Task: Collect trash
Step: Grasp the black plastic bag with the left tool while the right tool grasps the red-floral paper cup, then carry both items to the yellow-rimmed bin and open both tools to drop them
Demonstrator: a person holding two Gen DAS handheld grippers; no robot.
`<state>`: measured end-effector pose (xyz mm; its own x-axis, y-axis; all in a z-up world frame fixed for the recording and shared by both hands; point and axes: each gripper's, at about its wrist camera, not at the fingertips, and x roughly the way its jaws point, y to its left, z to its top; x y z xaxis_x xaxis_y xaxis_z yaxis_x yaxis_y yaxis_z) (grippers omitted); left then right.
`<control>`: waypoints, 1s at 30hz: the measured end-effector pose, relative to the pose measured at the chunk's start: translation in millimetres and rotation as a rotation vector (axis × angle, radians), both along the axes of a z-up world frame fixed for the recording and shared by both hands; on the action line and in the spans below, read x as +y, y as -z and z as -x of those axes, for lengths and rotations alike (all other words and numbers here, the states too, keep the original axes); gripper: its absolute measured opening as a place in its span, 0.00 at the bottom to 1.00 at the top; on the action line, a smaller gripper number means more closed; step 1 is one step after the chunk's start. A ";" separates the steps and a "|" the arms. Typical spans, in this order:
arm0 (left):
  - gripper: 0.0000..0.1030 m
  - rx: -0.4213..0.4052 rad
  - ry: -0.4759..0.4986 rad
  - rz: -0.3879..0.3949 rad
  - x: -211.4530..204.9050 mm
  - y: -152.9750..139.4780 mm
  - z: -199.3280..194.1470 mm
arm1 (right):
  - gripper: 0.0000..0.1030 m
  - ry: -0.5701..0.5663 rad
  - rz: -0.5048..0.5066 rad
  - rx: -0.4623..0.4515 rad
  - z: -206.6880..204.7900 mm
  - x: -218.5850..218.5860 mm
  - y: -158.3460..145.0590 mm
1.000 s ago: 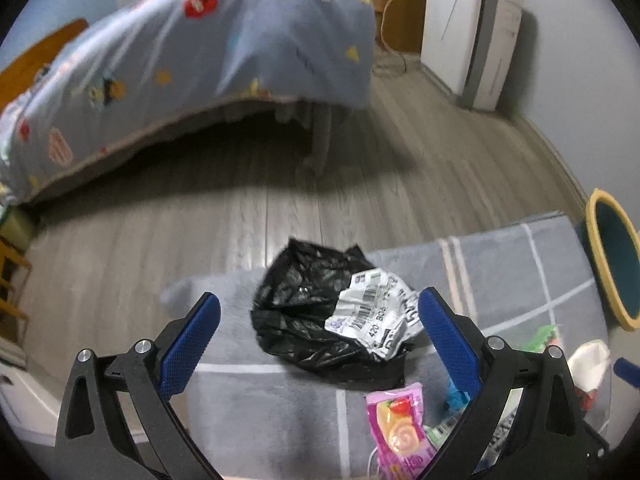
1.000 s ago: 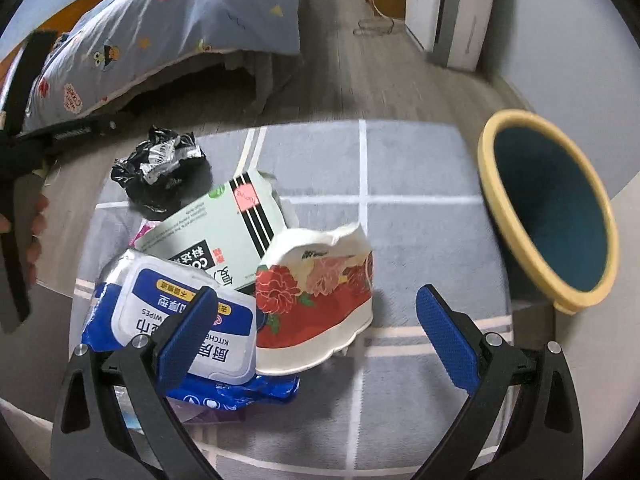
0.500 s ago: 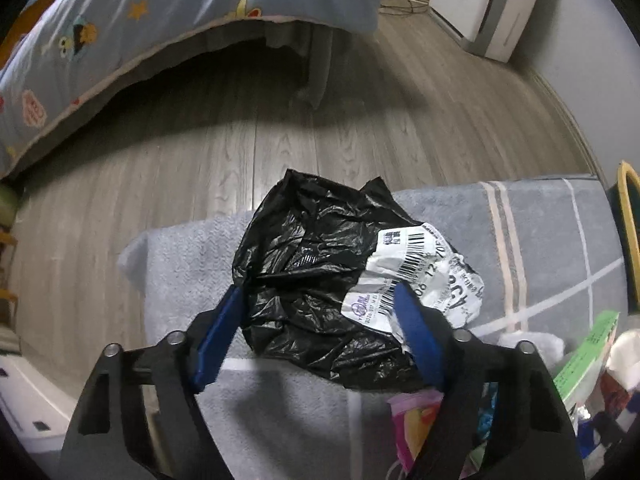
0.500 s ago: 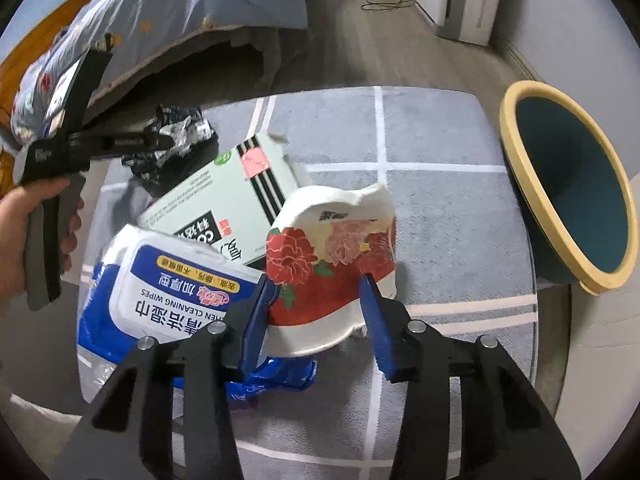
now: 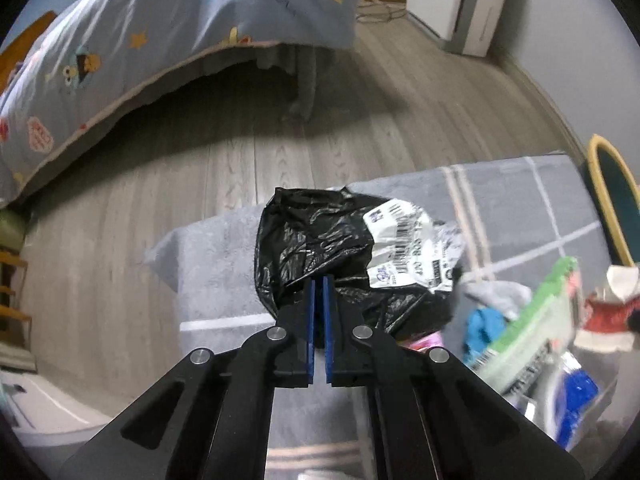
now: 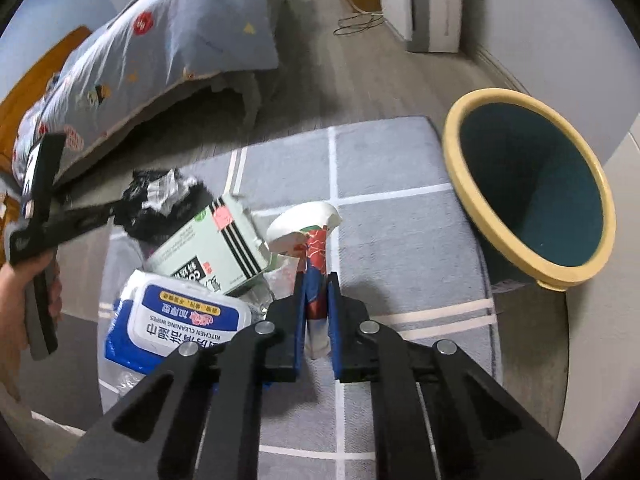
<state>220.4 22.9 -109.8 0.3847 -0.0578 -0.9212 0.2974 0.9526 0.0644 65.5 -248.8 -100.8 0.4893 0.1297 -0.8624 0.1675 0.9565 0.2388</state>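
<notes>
My left gripper (image 5: 319,280) is shut on a crumpled black plastic bag (image 5: 312,240) with a white barcode label (image 5: 412,248), lifted off the grey rug (image 5: 224,264). My right gripper (image 6: 316,276) is shut on a squashed red floral paper cup (image 6: 304,232) and holds it above the rug (image 6: 380,160). The black bag (image 6: 160,200) and the left gripper also show at the left of the right wrist view. A teal bin with a yellow rim (image 6: 532,196) stands open to the right of the cup; it also shows in the left wrist view (image 5: 612,204).
A green carton (image 6: 212,244) and a blue wipes pack (image 6: 180,328) lie on the rug left of my right gripper. A bed with a blue cover (image 5: 160,40) stands beyond on the wood floor. A white appliance (image 6: 424,0) stands by the far wall.
Both grippers have closed: the left on the black bag, the right on the floral cup. Both items have risen off the rug.
</notes>
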 end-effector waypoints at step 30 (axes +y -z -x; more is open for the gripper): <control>0.04 -0.452 0.356 0.186 -155.3 -211.9 117.0 | 0.09 0.115 0.123 -0.278 34.4 -131.2 -139.6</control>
<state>103.4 -132.4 102.1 0.6635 -0.3991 -0.6329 0.5818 0.8070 0.1010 31.1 -380.0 38.8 0.7133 -0.0371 -0.6999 0.2207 0.9597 0.1741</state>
